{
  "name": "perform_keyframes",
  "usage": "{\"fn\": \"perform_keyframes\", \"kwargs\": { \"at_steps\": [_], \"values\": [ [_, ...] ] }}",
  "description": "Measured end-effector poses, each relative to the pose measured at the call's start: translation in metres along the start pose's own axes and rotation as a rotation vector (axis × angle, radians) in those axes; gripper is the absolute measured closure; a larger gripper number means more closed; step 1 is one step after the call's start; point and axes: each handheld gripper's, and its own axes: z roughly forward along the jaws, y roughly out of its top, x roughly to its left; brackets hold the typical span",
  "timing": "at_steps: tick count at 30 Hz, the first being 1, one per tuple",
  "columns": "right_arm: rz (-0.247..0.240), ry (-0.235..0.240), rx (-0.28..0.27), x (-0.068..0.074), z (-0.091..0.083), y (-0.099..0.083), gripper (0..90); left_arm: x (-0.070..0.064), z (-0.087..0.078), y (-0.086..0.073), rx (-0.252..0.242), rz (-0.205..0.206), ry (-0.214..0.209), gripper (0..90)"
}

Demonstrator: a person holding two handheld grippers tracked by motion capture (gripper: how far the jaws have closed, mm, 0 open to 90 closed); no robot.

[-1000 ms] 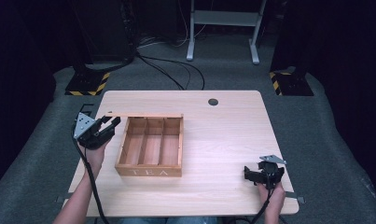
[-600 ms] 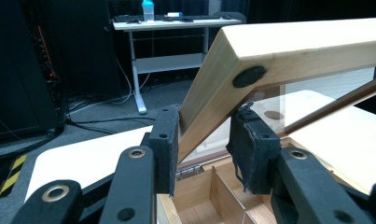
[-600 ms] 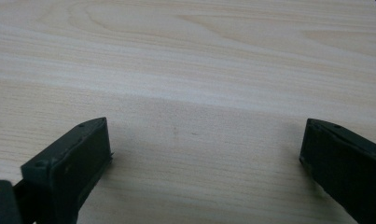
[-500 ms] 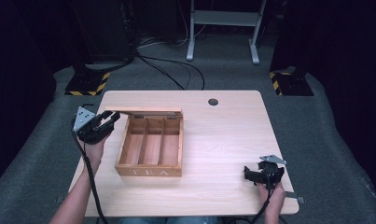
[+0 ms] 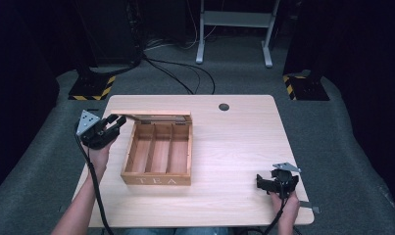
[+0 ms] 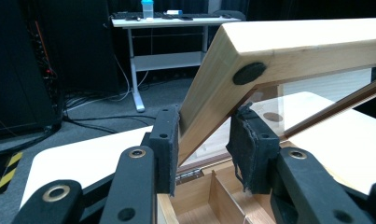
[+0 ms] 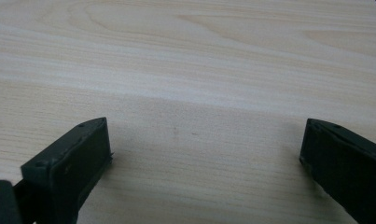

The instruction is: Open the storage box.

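Left tongs (image 6: 202,144) clamping raised lid (image 6: 288,51) corner, tea box (image 5: 158,154) beside

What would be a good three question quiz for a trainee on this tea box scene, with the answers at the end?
1. True or false: the left tongs grip the lid of the tea box.
2. How many compartments does the box have?
3. The right tongs are: A) shut on a teabag, B) open above the bare table, C) inside the box.

Key: 1 true; 2 three; 3 B.
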Motion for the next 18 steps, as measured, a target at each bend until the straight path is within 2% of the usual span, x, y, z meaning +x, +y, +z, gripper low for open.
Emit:
{"fn": "perform_keyframes", "kwargs": {
  "at_steps": [18],
  "values": [
    [-0.001, 0.000, 0.000, -0.0001, 0.0000, 0.0000, 1.3, 0.0001, 0.0000, 0.0002, 0.000, 0.008, -0.001, 62.8]
  ]
}}
